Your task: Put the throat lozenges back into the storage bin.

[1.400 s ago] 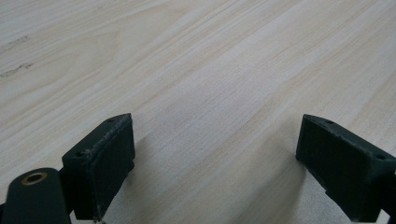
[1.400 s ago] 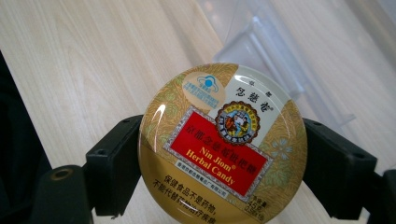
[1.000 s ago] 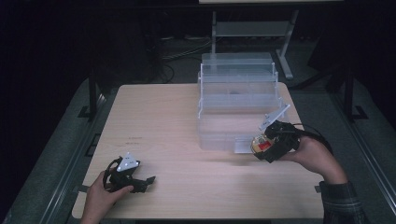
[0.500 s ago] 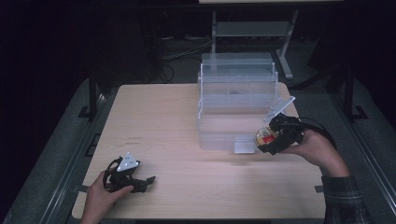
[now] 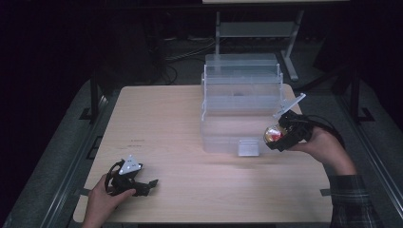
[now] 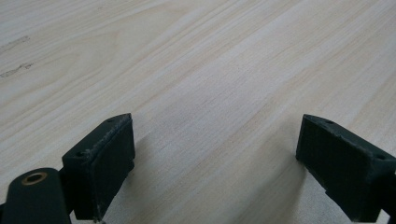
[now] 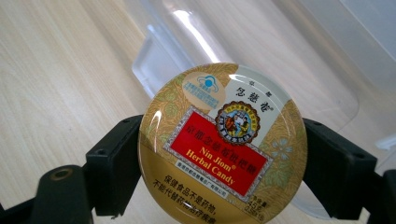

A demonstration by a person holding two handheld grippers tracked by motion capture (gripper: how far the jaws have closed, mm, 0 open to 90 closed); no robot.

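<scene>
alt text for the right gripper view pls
A round candy tin, gold with a red label reading "Nin Jiom Herbal Candy", is clamped by its edges between the two black jaws of the right hand-held gripper. Behind it are a clear plastic box and the pale wooden table.

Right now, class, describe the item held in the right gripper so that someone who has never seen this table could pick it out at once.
Start at the clear plastic storage box at the far right of the wooden table. Just in front of its right corner, the right gripper clamps a round candy tin between its jaws. Its gold lid with a red label reading Nin Jiom Herbal Candy is the one colourful thing here.
</scene>
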